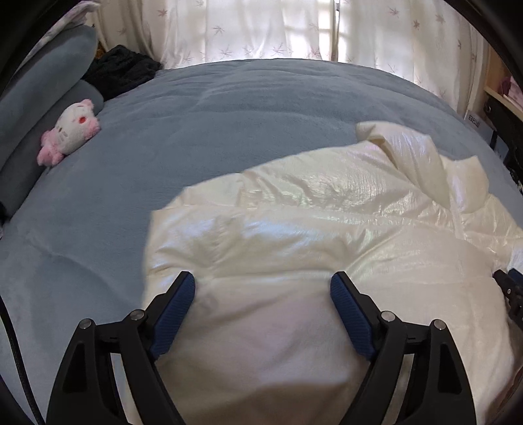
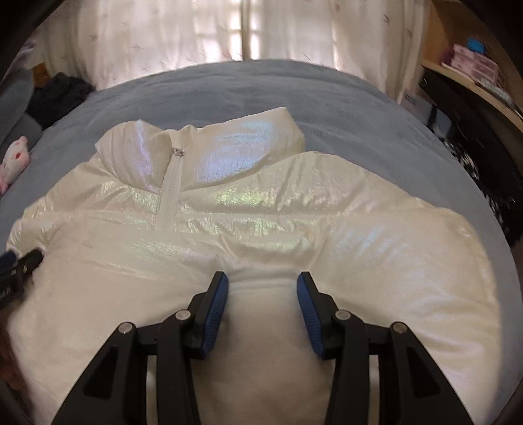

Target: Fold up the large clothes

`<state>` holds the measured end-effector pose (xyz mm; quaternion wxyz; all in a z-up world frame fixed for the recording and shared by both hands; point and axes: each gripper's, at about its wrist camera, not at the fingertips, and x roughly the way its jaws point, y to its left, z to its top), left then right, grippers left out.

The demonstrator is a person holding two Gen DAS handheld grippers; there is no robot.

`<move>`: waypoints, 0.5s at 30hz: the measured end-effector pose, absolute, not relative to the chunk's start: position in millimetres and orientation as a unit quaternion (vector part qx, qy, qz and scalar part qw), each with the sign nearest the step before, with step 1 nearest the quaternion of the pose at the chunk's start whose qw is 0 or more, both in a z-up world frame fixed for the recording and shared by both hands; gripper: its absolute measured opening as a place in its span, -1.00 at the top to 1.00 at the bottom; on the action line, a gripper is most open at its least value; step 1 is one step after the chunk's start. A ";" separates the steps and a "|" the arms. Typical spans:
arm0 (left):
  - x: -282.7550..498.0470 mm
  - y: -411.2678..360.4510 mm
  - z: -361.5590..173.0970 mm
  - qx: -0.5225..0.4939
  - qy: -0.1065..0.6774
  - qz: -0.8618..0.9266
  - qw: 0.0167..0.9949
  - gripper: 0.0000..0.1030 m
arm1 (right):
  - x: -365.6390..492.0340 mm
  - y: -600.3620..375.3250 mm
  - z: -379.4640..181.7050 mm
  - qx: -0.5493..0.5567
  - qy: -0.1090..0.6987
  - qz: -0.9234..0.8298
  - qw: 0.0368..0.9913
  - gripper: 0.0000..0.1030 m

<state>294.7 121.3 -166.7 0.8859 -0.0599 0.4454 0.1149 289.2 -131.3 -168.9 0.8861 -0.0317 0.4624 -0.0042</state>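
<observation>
Daylight comes through the curtains (image 1: pixel 261 29) at the top of both frames, blown out to white. It throws iridescent glare across the puffer jacket (image 2: pixel 261 202). The lower foreground is dimmer. Fisheye bending curves the bed (image 1: pixel 228 108); black vignette fills the corners. The right wrist view is softly blurred.

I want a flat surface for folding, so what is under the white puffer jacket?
The white puffer jacket lies zipped, front up, on a grey-blue bedspread, which shows bare around it. Whatever is directly beneath the jacket is covered and cannot be seen.
</observation>
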 end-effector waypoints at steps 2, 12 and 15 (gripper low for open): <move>281.5 127.9 -155.5 -0.075 0.442 0.116 0.886 -0.62 | 277.4 -137.7 -151.4 0.010 0.467 0.000 0.884 0.13; 167.4 150.2 -90.4 -0.071 0.394 0.104 0.910 -0.62 | 174.5 -159.5 -97.5 0.068 0.454 0.059 0.886 0.07; 136.5 164.6 -78.4 -0.071 0.388 0.101 0.913 -0.62 | 140.5 -171.8 -86.6 0.069 0.449 0.066 0.889 0.07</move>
